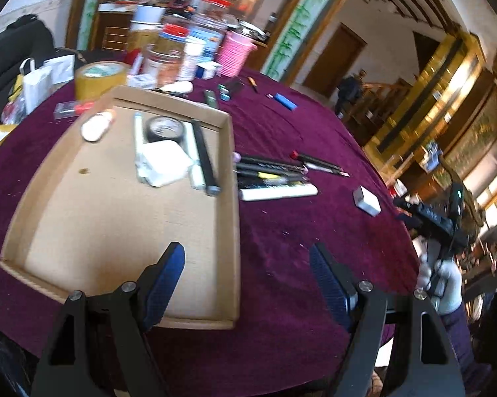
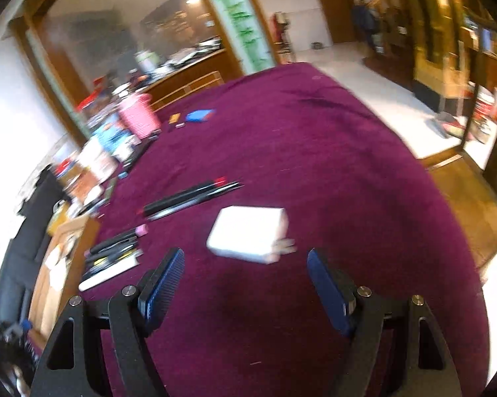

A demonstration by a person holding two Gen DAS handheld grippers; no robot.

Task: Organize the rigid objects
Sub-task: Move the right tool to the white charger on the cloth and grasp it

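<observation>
A shallow cardboard tray (image 1: 66, 218) lies on the purple tablecloth (image 1: 281, 231). It holds a black tape roll (image 1: 165, 129), a white cloth (image 1: 162, 163), a black pen (image 1: 204, 157) and white markers. A pile of pens and markers (image 1: 271, 175) lies just right of the tray. A small white box (image 1: 366, 200) sits further right; it also shows in the right wrist view (image 2: 248, 233). My left gripper (image 1: 247, 264) is open and empty over the tray's near right corner. My right gripper (image 2: 245, 268) is open and empty, just short of the white box.
Jars, a pink basket (image 1: 234, 53), a tan tape roll (image 1: 99, 77) and bags crowd the table's far left. A blue lighter (image 1: 285, 101) and small items lie beyond the tray. The right hand and its gripper (image 1: 437, 231) show at the table's right edge.
</observation>
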